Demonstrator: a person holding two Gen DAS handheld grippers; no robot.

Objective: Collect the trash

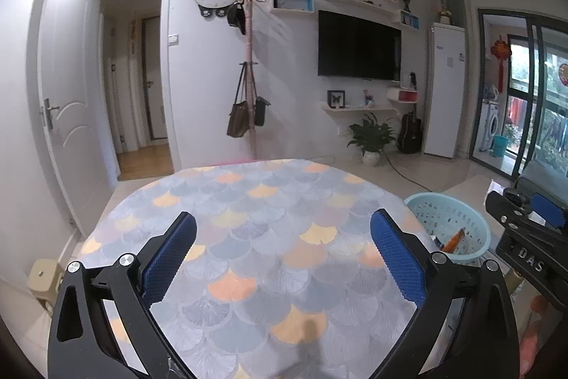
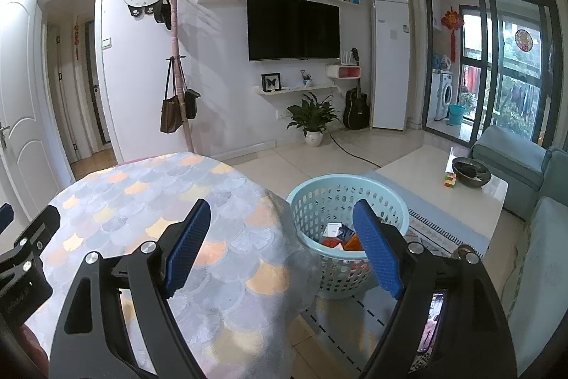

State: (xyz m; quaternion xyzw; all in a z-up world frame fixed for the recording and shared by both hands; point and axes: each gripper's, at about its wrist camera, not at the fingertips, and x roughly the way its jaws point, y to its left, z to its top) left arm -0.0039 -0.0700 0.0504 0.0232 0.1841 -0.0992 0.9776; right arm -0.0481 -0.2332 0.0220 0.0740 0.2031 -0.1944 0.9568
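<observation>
A light blue plastic basket (image 2: 340, 194) stands on the floor right of the table and holds several pieces of trash (image 2: 337, 233), white, red and orange. It also shows in the left wrist view (image 1: 458, 212) with an orange piece (image 1: 452, 240) inside. My left gripper (image 1: 284, 251) is open and empty above the table with the scale-pattern cloth (image 1: 266, 201). My right gripper (image 2: 280, 247) is open and empty over the table's right edge, beside the basket. The right gripper also shows in the left wrist view (image 1: 525, 219).
A coat stand with bags (image 1: 248, 95) stands behind the table. A potted plant (image 2: 312, 119), a guitar (image 2: 356, 109) and a white cabinet (image 2: 388, 63) line the far wall. A white coffee table (image 2: 426, 187) and a blue sofa (image 2: 532, 183) are on the right.
</observation>
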